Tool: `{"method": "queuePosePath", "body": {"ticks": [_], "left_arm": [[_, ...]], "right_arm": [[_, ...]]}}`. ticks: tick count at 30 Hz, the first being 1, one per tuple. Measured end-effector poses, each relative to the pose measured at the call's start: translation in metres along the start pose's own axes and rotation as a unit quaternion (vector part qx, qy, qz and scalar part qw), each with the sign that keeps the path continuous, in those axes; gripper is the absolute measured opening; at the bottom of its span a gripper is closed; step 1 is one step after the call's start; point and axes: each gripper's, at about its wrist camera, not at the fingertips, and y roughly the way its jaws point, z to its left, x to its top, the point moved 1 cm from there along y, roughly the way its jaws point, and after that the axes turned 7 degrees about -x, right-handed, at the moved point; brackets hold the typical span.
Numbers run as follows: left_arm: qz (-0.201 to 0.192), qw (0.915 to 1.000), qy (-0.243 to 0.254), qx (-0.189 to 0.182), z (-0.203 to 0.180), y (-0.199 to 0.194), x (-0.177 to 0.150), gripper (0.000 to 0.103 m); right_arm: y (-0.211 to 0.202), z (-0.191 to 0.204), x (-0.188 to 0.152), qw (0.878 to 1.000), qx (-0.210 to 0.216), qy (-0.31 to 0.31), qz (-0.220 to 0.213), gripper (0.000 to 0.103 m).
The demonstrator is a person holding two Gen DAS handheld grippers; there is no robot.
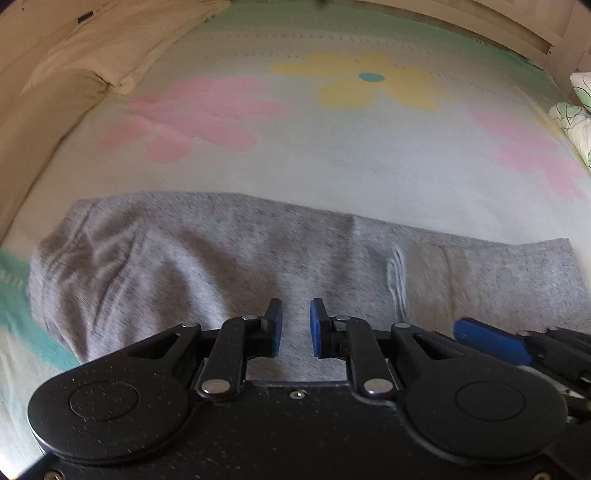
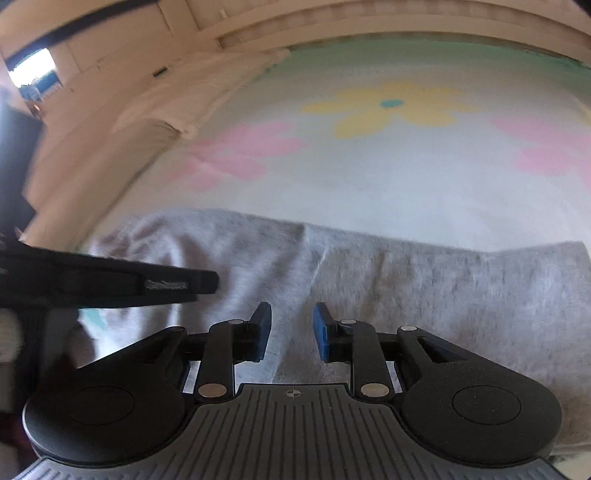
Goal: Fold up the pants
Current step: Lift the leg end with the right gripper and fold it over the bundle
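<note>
Grey heathered pants [image 1: 229,258] lie stretched sideways across the bed, folded along their length, with a crumpled end at the left and a flat end at the right. My left gripper [image 1: 296,325] hovers over their near edge, open, with nothing between its blue pads. In the right wrist view the same pants [image 2: 424,291] fill the lower half, and my right gripper [image 2: 291,330] is open above them with nothing held. The right gripper's blue fingertip [image 1: 491,341] shows at the lower right of the left wrist view. The left gripper's black body [image 2: 110,282] crosses the left side of the right wrist view.
The bed sheet [image 1: 332,155] is pale with pink and yellow flowers and a teal border. A cream pillow [image 1: 110,48] lies at the far left, a patterned pillow [image 1: 576,122] at the far right. A wooden bed frame [image 1: 498,22] runs along the back.
</note>
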Motion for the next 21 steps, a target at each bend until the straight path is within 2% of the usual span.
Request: {"method": "queuePosePath", "body": {"ticks": [3, 7, 9, 11, 13, 14, 17, 19, 21], "left_arm": [[0.001, 0.9999, -0.007, -0.016, 0.001, 0.003, 0.001, 0.023], [0.016, 0.9987, 0.009, -0.047, -0.018, 0.006, -0.005, 0.026], [0.019, 0.9975, 0.027, -0.063, -0.034, 0.008, -0.009, 0.041], [0.018, 0.9958, 0.051, -0.074, -0.05, 0.009, -0.015, 0.042], [0.023, 0.9929, 0.083, -0.082, -0.069, 0.012, -0.021, 0.042], [0.025, 0.9919, 0.093, -0.082, -0.075, 0.014, -0.024, 0.042], [0.042, 0.9906, 0.108, -0.073, -0.087, 0.027, -0.028, 0.042], [0.077, 0.9908, 0.094, -0.059, -0.085, 0.046, -0.029, 0.045], [0.075, 0.9922, 0.079, -0.061, -0.081, 0.051, -0.028, 0.049]], "right_arm": [[-0.027, -0.018, 0.008, 1.0, 0.003, 0.017, -0.026, 0.031], [-0.064, -0.064, 0.014, 0.998, -0.021, 0.048, -0.046, 0.032], [-0.076, -0.091, 0.005, 0.996, -0.044, 0.067, -0.043, 0.032], [-0.09, -0.115, -0.012, 0.993, -0.062, 0.086, -0.046, 0.031], [-0.11, -0.127, -0.035, 0.993, -0.08, 0.071, -0.058, 0.021], [-0.114, -0.128, -0.047, 0.992, -0.091, 0.058, -0.062, 0.008], [-0.12, -0.127, -0.083, 0.993, -0.108, 0.026, -0.05, 0.006], [-0.114, -0.121, -0.099, 0.994, -0.107, 0.005, -0.036, 0.006], [-0.108, -0.112, -0.104, 0.993, -0.108, -0.026, -0.037, 0.006]]}}
